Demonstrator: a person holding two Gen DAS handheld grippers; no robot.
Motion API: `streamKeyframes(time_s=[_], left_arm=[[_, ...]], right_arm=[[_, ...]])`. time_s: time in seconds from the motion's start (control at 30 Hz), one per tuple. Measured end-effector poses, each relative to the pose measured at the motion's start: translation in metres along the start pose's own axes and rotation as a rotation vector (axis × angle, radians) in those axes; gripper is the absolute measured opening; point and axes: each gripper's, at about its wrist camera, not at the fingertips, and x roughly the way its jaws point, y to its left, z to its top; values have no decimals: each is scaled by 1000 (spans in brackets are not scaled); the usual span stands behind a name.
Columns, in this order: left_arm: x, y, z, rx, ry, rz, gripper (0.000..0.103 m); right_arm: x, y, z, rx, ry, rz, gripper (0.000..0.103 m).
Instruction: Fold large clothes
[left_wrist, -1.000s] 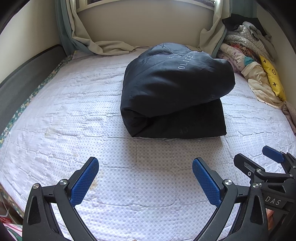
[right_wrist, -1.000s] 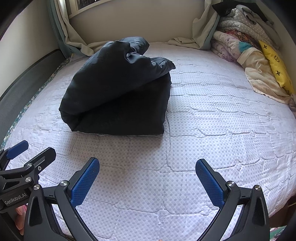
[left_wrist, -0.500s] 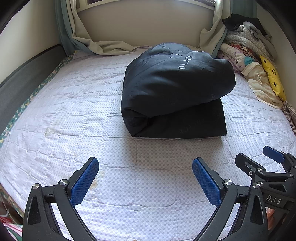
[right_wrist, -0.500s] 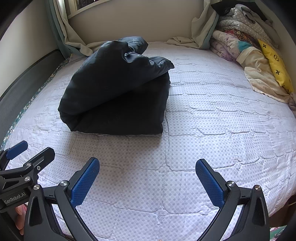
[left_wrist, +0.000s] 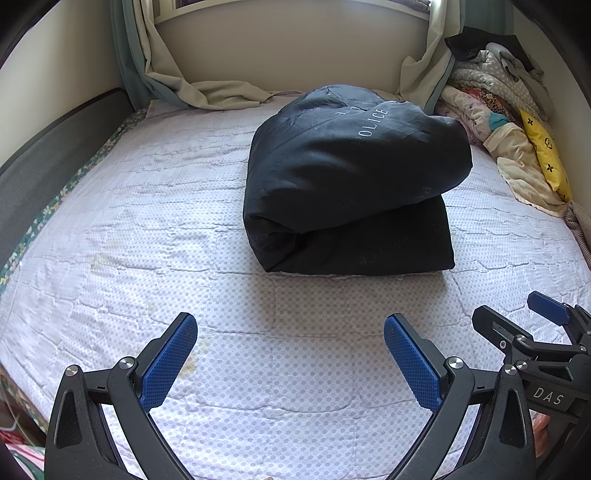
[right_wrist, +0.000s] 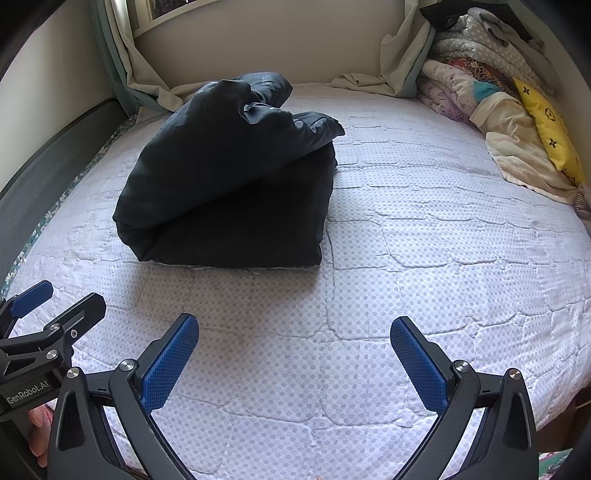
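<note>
A large dark navy garment (left_wrist: 351, 184) printed with "POLICE" lies folded in a thick bundle on the white quilted bed (left_wrist: 147, 221). It also shows in the right wrist view (right_wrist: 229, 184), left of centre. My left gripper (left_wrist: 290, 354) is open and empty, above the near part of the bed, well short of the bundle. My right gripper (right_wrist: 293, 358) is open and empty too, beside the left one. Each gripper shows at the edge of the other's view: the right one (left_wrist: 517, 328), the left one (right_wrist: 55, 306).
A pile of clothes and bedding (left_wrist: 498, 122) with a yellow cushion (left_wrist: 546, 158) lies at the far right corner. Curtains (left_wrist: 177, 74) hang onto the bed at the back. A dark padded bed rail (left_wrist: 48, 158) runs along the left side.
Both grippers have drawn back and up very slightly. The bundle sits a little farther off in both views. Both stay open.
</note>
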Motion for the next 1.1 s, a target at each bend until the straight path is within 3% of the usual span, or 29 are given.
streamKeyframes(time_s=[1.1], left_arm=[[-8, 0, -1, 20, -39, 23, 103]], right_arm=[[-6, -3, -1, -4, -11, -5, 103]])
